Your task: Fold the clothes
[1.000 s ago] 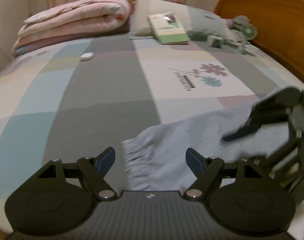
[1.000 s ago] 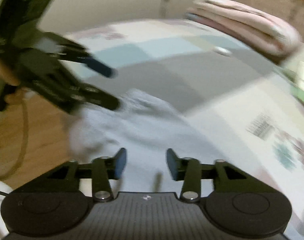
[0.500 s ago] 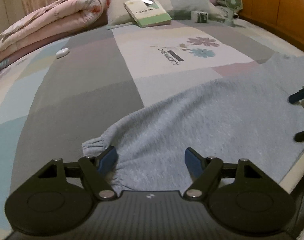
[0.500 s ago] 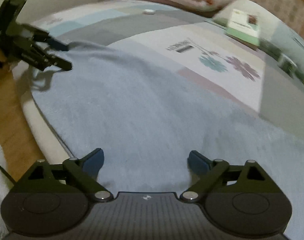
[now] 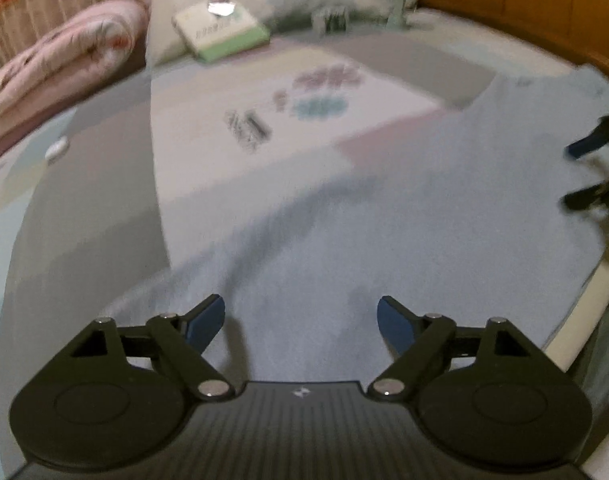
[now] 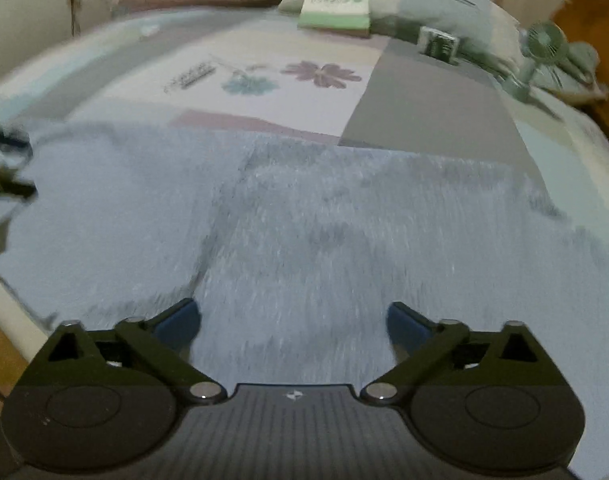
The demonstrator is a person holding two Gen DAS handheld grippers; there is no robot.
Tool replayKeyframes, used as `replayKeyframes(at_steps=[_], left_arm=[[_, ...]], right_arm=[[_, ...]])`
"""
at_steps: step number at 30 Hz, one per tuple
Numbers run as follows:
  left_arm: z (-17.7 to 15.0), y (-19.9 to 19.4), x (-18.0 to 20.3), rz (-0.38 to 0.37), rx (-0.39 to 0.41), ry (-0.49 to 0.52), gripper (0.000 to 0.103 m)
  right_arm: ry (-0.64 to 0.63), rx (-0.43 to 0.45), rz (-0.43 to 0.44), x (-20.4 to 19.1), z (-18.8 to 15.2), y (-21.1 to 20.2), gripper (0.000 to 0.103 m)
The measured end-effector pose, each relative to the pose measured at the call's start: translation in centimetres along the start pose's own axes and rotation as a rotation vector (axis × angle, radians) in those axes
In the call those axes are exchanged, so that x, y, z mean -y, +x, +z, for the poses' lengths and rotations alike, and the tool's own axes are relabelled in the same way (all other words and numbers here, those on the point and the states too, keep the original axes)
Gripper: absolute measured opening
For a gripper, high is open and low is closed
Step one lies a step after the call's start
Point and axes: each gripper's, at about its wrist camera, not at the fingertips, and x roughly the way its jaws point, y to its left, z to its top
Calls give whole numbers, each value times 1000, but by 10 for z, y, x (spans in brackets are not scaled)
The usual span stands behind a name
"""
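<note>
While both tongs swing wider above it, the pale blue garment [image 6: 344,208] lies spread flat along the near edge of the bed [image 6: 432,96], released.

A second ago the right tongs [image 6: 292,320] were half closed and the cloth was bunched near its cuff; now their jaws are opening to their widest with nothing pinched, only fleece beneath; the left tongs [image 5: 300,320] are opening too, empty, and seen from the right wrist view they sit at 9 o'clock; the garment now stretches from 9 to 3 o'clock, smoothed out; the book [image 6: 336,0] and small fan [image 6: 544,48] rest well apart at 12 to 1 o'clock; I judge the laying-out done, so a first fold can begin.
</note>
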Motion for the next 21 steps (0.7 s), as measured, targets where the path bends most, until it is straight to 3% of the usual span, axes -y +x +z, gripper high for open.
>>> replayKeyframes(at_steps=[4,8,12,17,21], left_arm=[[-19,-10,-17,-26,-24,-104,89],[-8,-30,1,-1,26,-5,88],[13,-29,26,-98,109,40,88],[10,-5,58,-119,34,118,88],[-17,-14,45,-155,3,28,90]], right_arm=[[-16,22,-27,2,-25,-18,103],[25,3,-47,6,-23,-23,103],[17,45,-63,2,-3,-20,103],[48,16,-65,2,3,0,103],[58,31,-66,2,-11,-3,103]])
